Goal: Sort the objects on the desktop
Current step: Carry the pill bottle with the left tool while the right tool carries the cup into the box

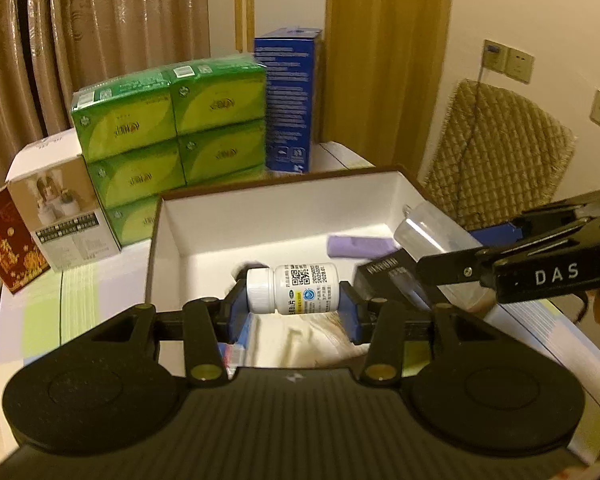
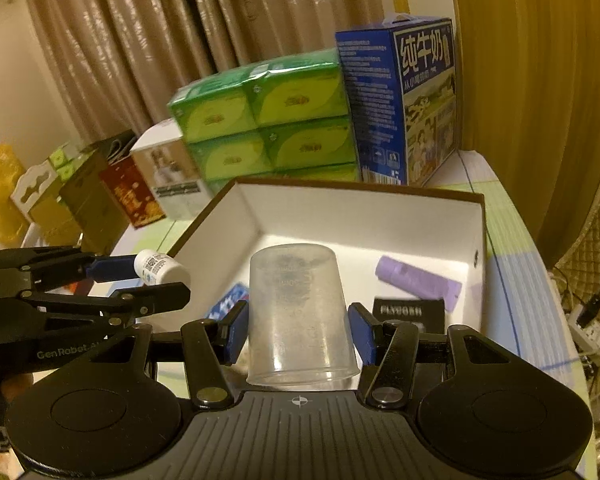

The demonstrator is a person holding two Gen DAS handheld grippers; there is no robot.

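My left gripper [image 1: 294, 300] is shut on a small white pill bottle [image 1: 296, 288], held sideways by its cap and base above the near edge of the open white box [image 1: 284, 208]. My right gripper [image 2: 298, 330] is shut on an upturned clear plastic cup [image 2: 300, 316], also held over the box [image 2: 364, 216]. Each view shows the other gripper: the right one [image 1: 452, 276] with the cup [image 1: 428, 236] at the right, the left one [image 2: 140, 280] with the bottle [image 2: 160, 268] at the left. Inside the box lie a purple tube [image 2: 418, 282], a black carton [image 2: 408, 314] and a blue-white packet [image 2: 228, 304].
Behind the box stand stacked green tissue packs [image 1: 168, 128], a blue milk carton [image 2: 400, 100], a white product box [image 1: 60, 208] and a red box [image 1: 8, 252]. Curtains hang behind them. A woven chair back [image 1: 496, 148] is at the right. White cloth or paper [image 1: 300, 340] lies below the left gripper.
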